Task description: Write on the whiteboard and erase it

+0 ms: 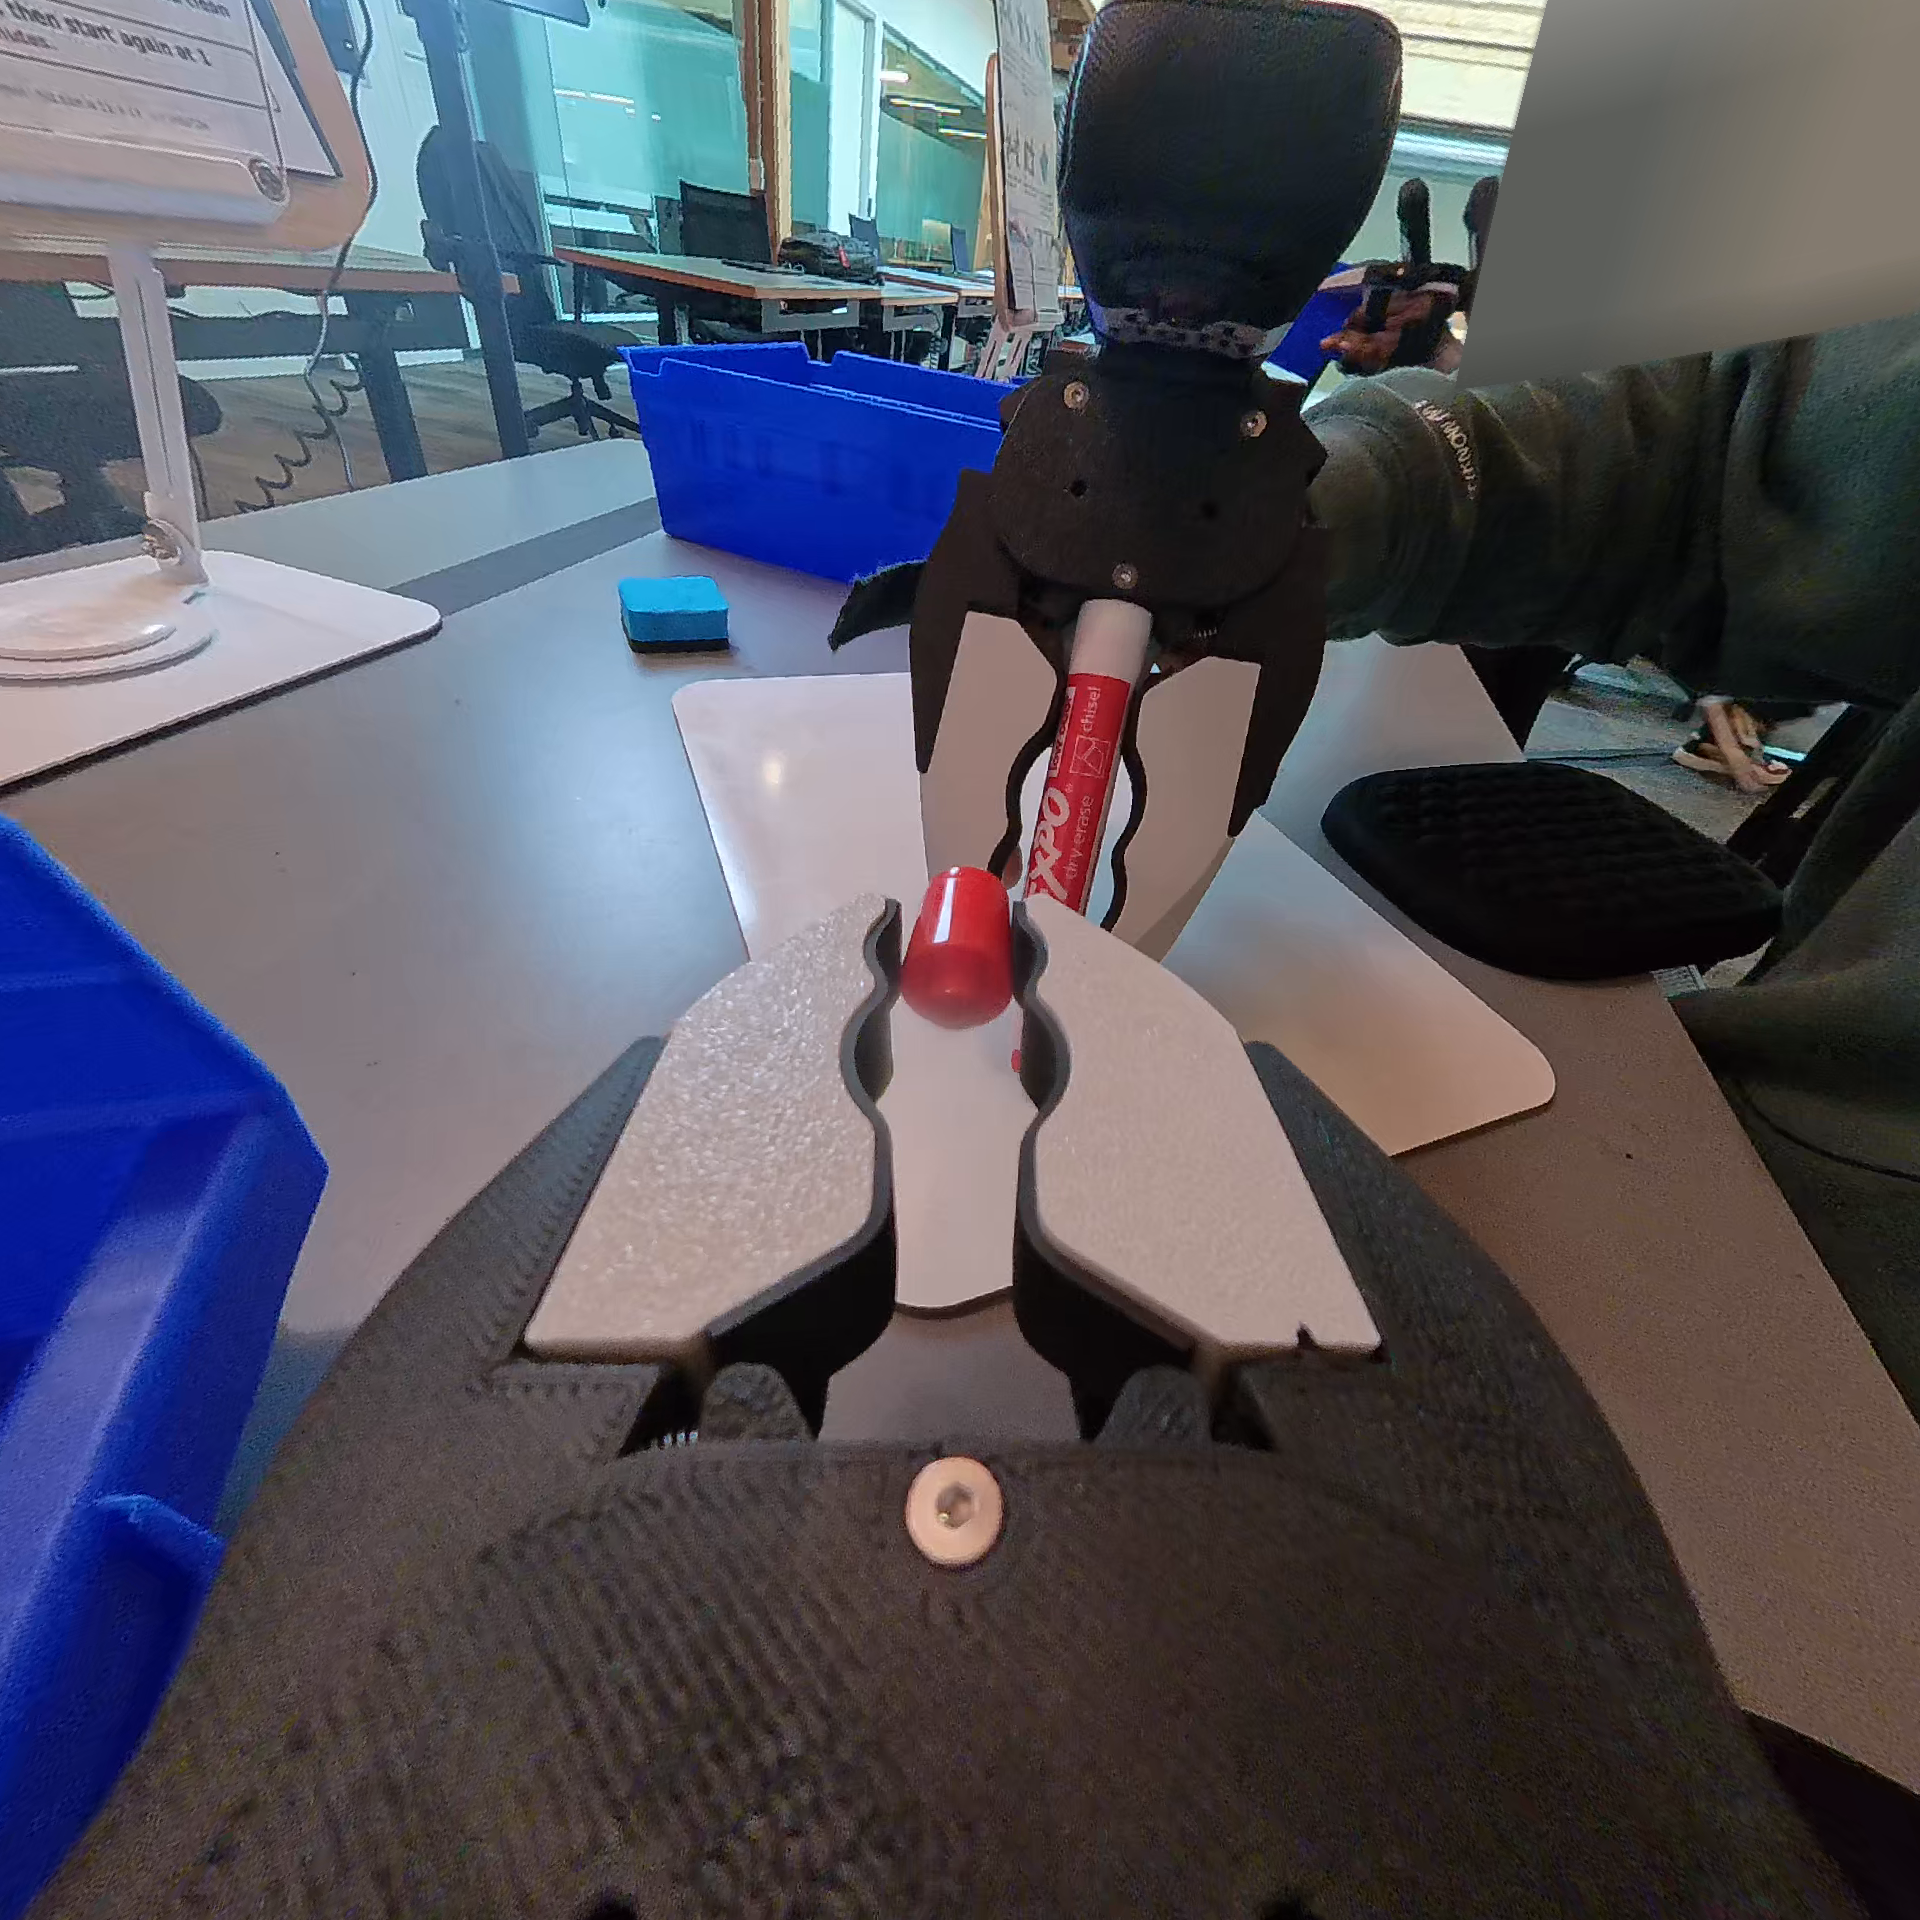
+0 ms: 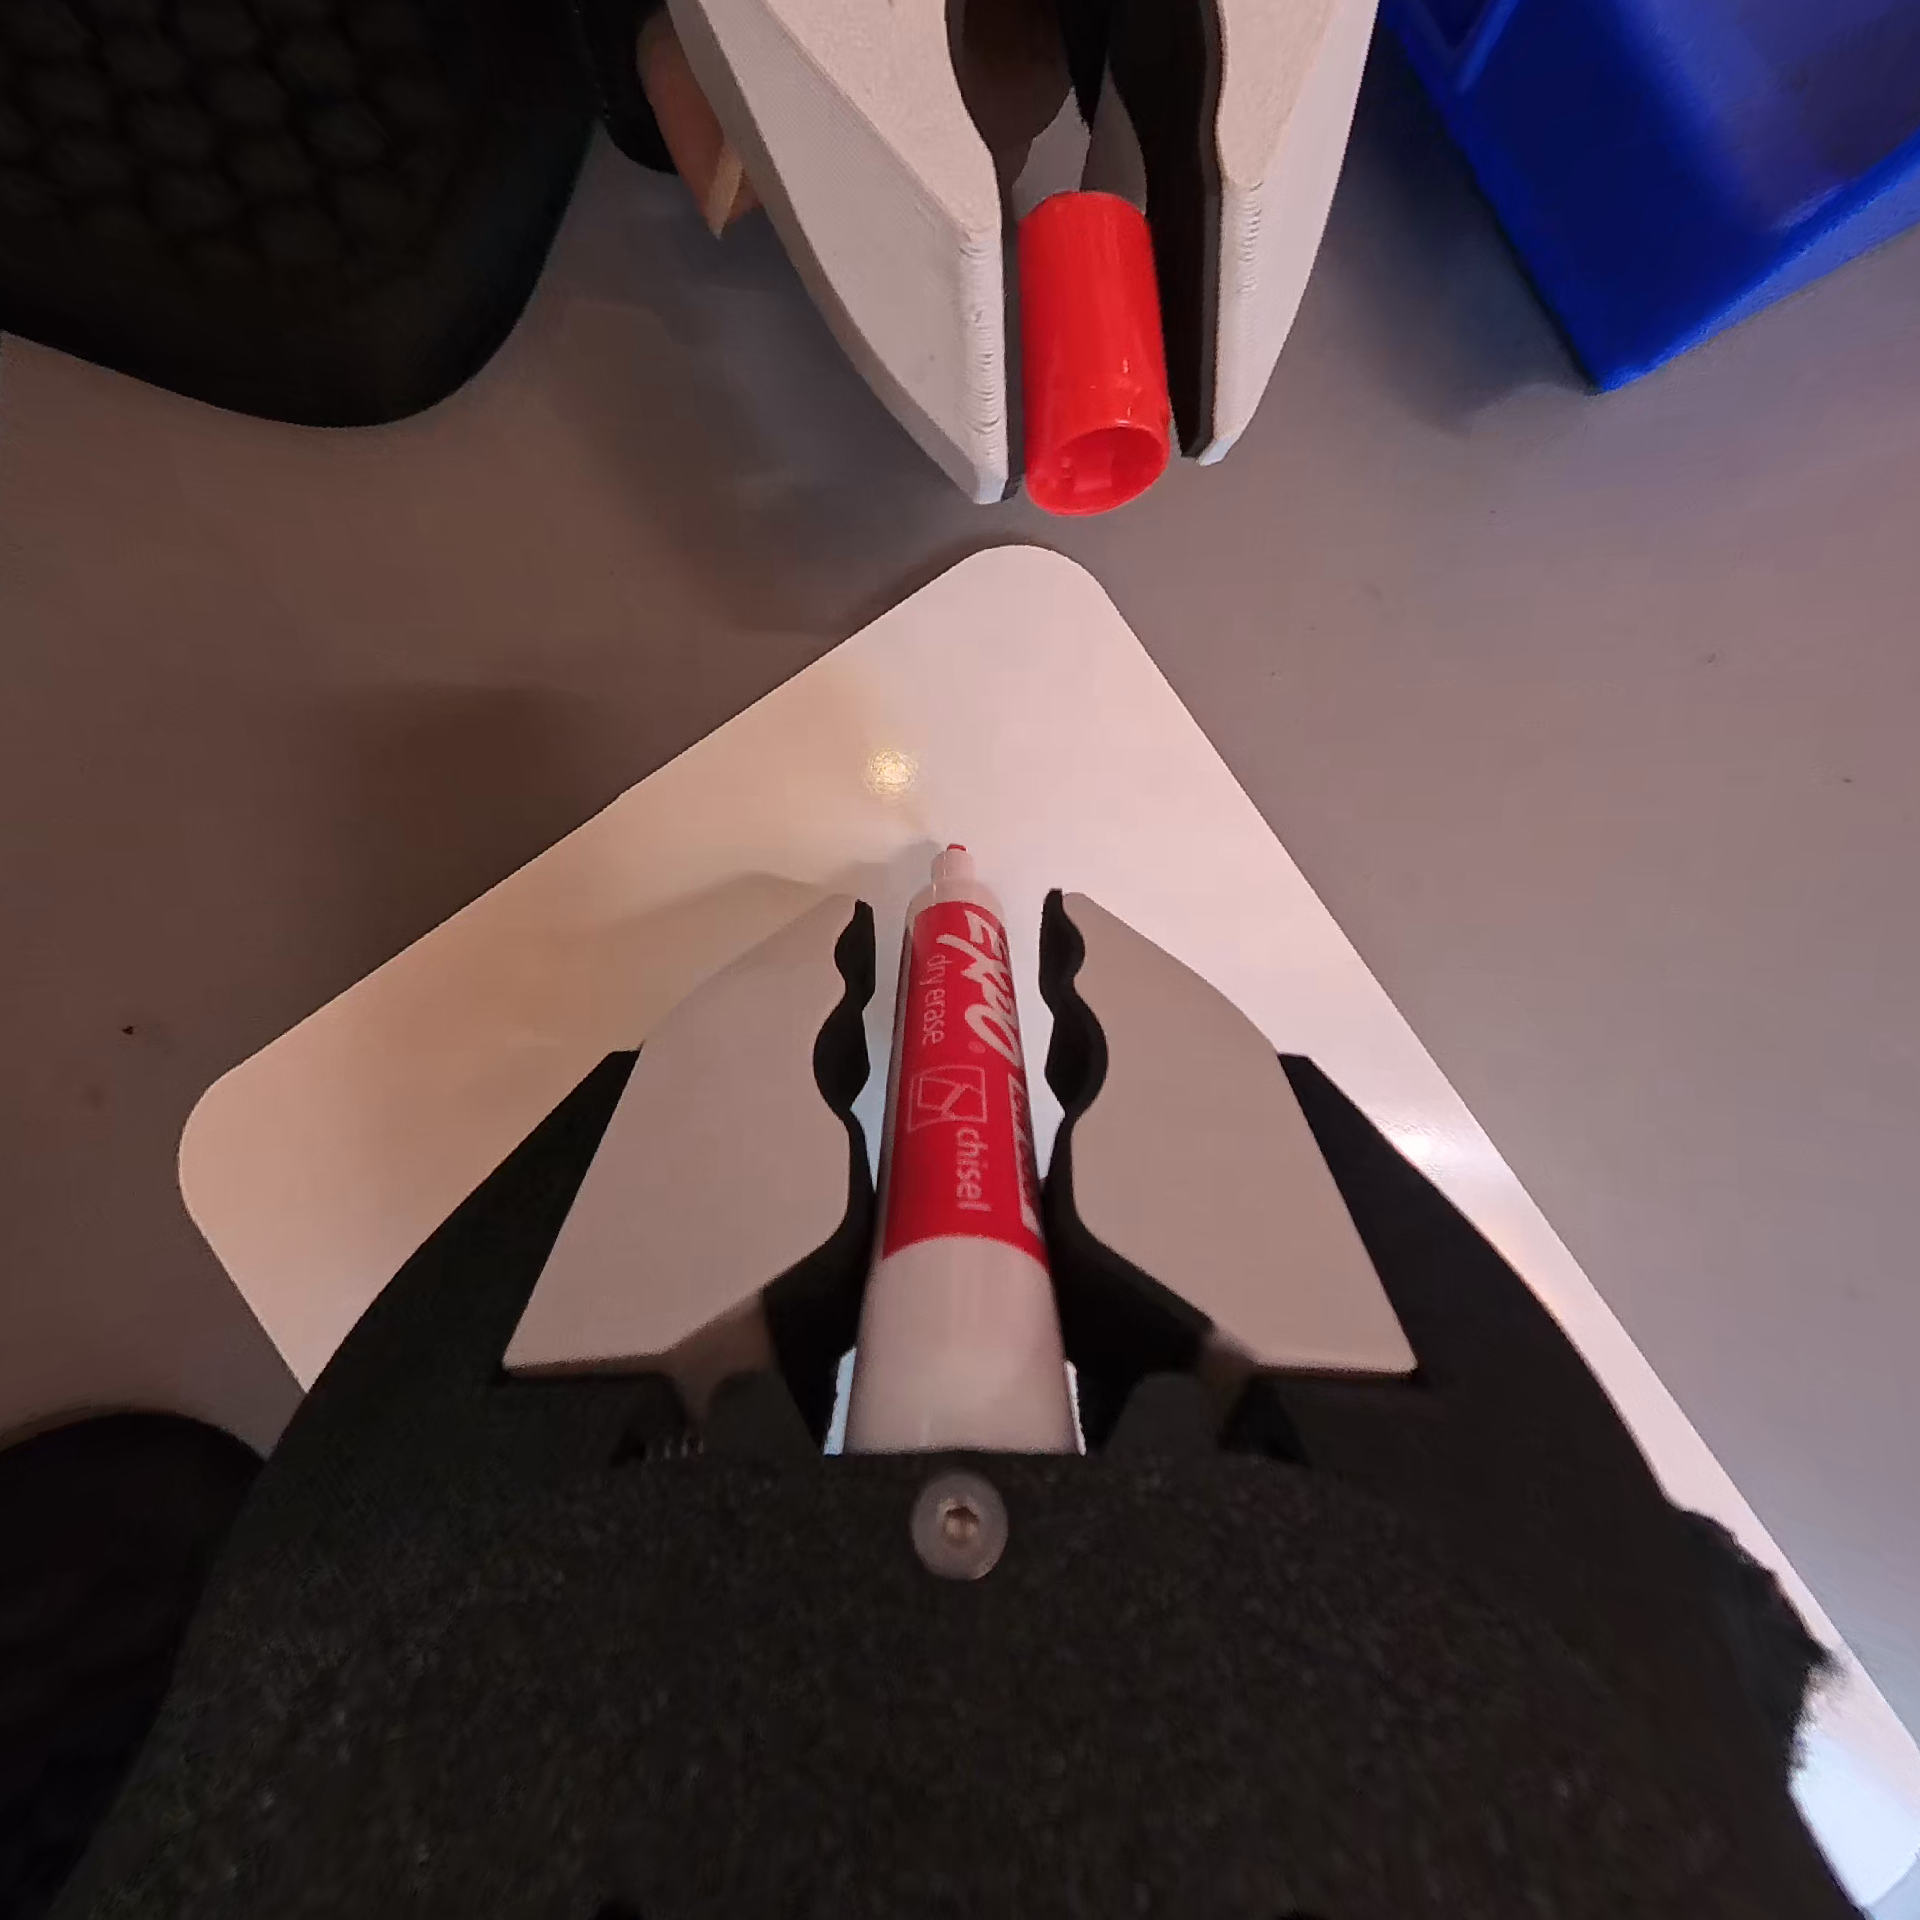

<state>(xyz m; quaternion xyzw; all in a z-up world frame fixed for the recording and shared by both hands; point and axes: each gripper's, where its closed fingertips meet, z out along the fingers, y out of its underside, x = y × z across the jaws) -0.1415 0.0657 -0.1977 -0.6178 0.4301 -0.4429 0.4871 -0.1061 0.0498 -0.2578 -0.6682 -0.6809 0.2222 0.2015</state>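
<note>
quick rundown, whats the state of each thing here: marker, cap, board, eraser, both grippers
marker: uncapped, tip at the board, contact unclear
cap: off the marker, held in the air
whiteboard: flat on the table, no writing visible
eraser: lying on the table beyond the board, untouched
left gripper: shut on the cap
right gripper: shut on the marker barrel
blue bin: open-topped, contents not visible

One marker (image 2: pixel 961 1122), one cap (image 2: pixel 1091 353), one whiteboard (image 2: pixel 1039 675), one eraser (image 1: pixel 673 613), two bins (image 1: pixel 810 457).
</note>
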